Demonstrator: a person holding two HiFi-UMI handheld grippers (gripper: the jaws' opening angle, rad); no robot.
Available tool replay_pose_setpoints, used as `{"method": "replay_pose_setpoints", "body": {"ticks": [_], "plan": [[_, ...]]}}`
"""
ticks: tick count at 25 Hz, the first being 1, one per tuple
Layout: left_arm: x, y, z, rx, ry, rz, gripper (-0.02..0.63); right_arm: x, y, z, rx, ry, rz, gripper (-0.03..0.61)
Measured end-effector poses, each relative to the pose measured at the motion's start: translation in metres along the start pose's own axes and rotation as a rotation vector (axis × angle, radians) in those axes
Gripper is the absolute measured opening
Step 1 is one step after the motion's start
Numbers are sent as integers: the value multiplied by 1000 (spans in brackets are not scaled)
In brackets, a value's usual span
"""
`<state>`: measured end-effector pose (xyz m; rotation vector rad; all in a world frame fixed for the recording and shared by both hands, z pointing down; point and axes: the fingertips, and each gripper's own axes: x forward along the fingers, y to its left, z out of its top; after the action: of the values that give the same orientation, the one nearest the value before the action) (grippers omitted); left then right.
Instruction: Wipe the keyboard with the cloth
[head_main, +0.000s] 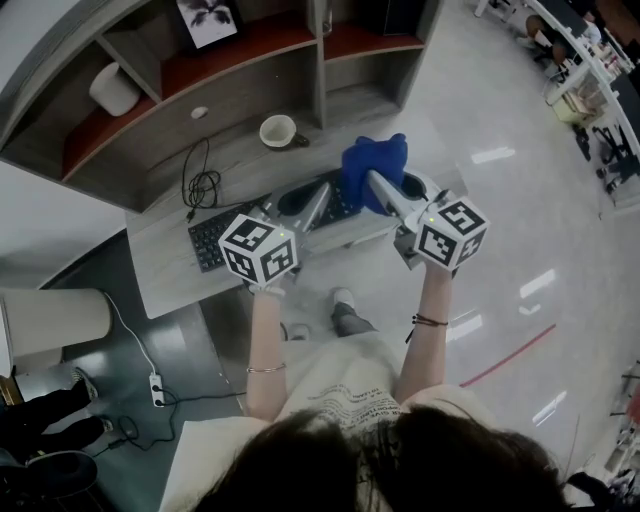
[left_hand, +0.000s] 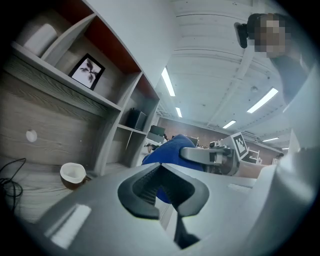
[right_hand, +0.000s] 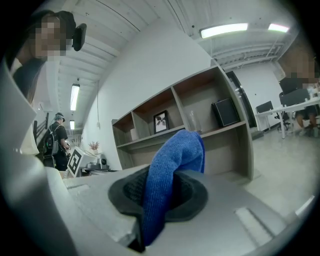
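Observation:
A black keyboard (head_main: 211, 240) lies on the grey desk (head_main: 165, 280), and both grippers hide most of it. My right gripper (head_main: 382, 188) is shut on a blue cloth (head_main: 375, 165), held bunched above the keyboard's right end. In the right gripper view the cloth (right_hand: 172, 160) hangs out between the jaws of the right gripper (right_hand: 157, 195). My left gripper (head_main: 305, 203) hovers over the keyboard's middle, its jaws shut with nothing between them. In the left gripper view the left gripper (left_hand: 162, 187) points at the cloth (left_hand: 167, 150) and the right gripper (left_hand: 210, 155).
A small bowl (head_main: 278, 130) and a black cable (head_main: 203, 185) sit at the back of the desk. Behind the desk a shelf unit holds a framed picture (head_main: 208, 20) and a white roll (head_main: 113, 88). On the floor to the left are a power strip (head_main: 157, 390) and a white bin (head_main: 55, 320).

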<state>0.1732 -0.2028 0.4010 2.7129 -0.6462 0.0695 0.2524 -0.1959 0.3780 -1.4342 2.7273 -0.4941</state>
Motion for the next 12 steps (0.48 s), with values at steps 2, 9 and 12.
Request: {"method": "replay_pose_setpoints", "body": {"ticks": [2,9,12], "plan": [[4,1,-3,-8,1,18,2,1,-5,-1,2,11,16,58],[12,6,-11,-38,-12,83,2,10,-22,-6,4,57,68,58],[13,12,-11,-45,-24,110,2,15,-25,-10,0,75,89,58]]}}
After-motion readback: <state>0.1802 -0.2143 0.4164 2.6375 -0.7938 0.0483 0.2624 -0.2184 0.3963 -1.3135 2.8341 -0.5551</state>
